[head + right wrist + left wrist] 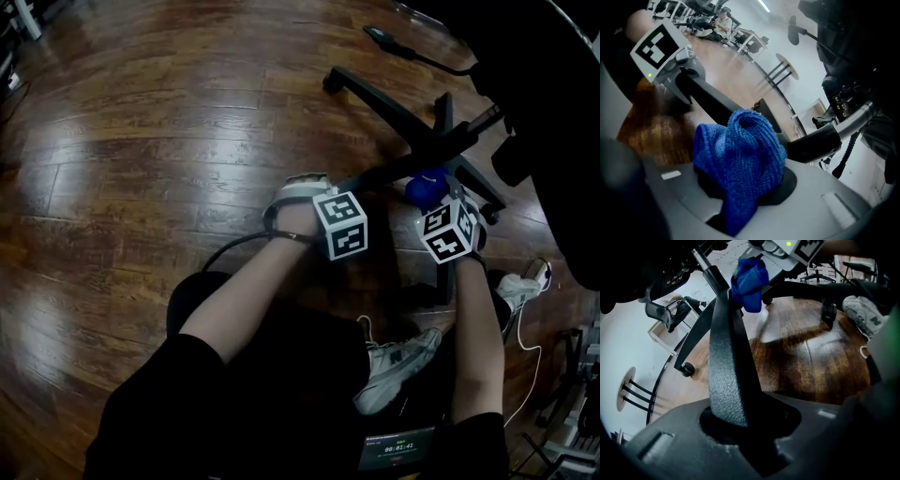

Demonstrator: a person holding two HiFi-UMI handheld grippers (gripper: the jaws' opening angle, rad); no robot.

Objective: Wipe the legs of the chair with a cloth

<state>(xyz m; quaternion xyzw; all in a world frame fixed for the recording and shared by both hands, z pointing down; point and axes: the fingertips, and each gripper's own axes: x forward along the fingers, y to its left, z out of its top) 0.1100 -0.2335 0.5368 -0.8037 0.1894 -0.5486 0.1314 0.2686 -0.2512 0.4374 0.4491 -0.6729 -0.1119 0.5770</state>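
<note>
- Left gripper [740, 427]: jaws narrow and clamped on one black textured chair leg [729, 362]. The grip is at the end of the leg away from the hub [448, 139].
- That leg rises from the jaws straight toward the hub and the metal column [710, 270] above it.
- Right gripper [740, 197]: jaws closed on a bunched blue cloth [740, 154], which bulges out past the jaw tips.
- Cloth sits on the same held leg, just short of the hub and well up the leg from the left gripper's hold. It looks to be touching the leg's side.
- Right gripper is nearer the hub than the left; their marker cubes [342, 225] are side by side, apart.
- Other legs fan out from the hub over the wooden floor [141, 141]; a caster [686, 369] shows at the tip of one on the far side.
- Dark chair seat [553, 112] hangs over the hub.
- Person's white sneaker [398, 367] rests on the floor, well back from the hub and behind both grippers.
</note>
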